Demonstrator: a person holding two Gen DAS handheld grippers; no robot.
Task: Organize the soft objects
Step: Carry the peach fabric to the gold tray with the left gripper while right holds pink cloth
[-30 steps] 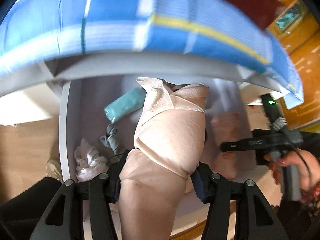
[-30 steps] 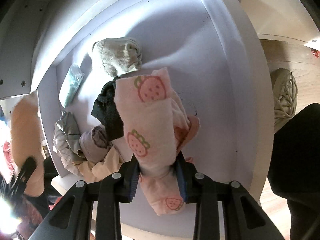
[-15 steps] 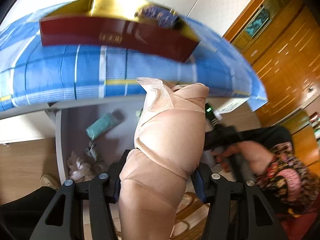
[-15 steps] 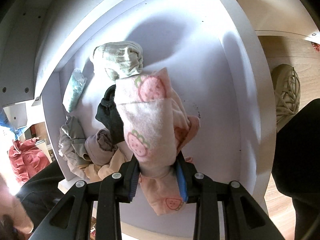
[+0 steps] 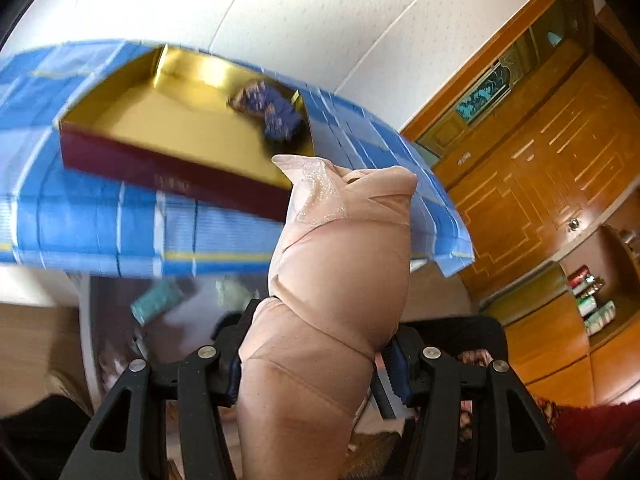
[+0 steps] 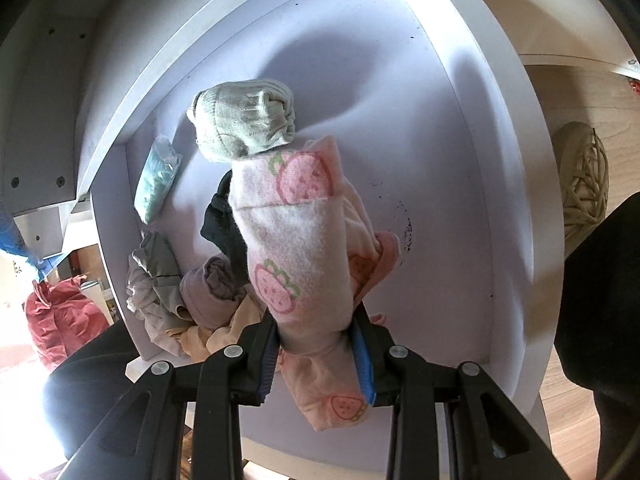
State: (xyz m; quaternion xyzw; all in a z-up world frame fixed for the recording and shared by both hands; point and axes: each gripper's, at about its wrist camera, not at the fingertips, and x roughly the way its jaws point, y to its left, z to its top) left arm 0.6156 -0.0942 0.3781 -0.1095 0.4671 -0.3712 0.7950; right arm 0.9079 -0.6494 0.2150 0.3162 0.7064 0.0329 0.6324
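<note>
A: Largest first? White drawer [image 6: 460, 160], with a loose garment pile [image 6: 188, 300] at its left side.
B: Noted. Gold-lined box [image 5: 168, 136] on the blue checked cloth [image 5: 100, 224].
A: Left gripper [image 5: 316, 356]: fingers clamped on the beige garment [image 5: 340, 280], raised before the box.
B: Right gripper [image 6: 316, 356]: closed around the strawberry-print cloth [image 6: 296, 240], above the drawer.

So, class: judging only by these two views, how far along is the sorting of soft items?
Done: one dark blue patterned item already lies in the gold-lined box. In hand: the left gripper clamps a beige garment; the right gripper clamps a strawberry-print cloth. Left: a grey-green sock bundle, teal packet and crumpled clothes lie in the white drawer.
</note>
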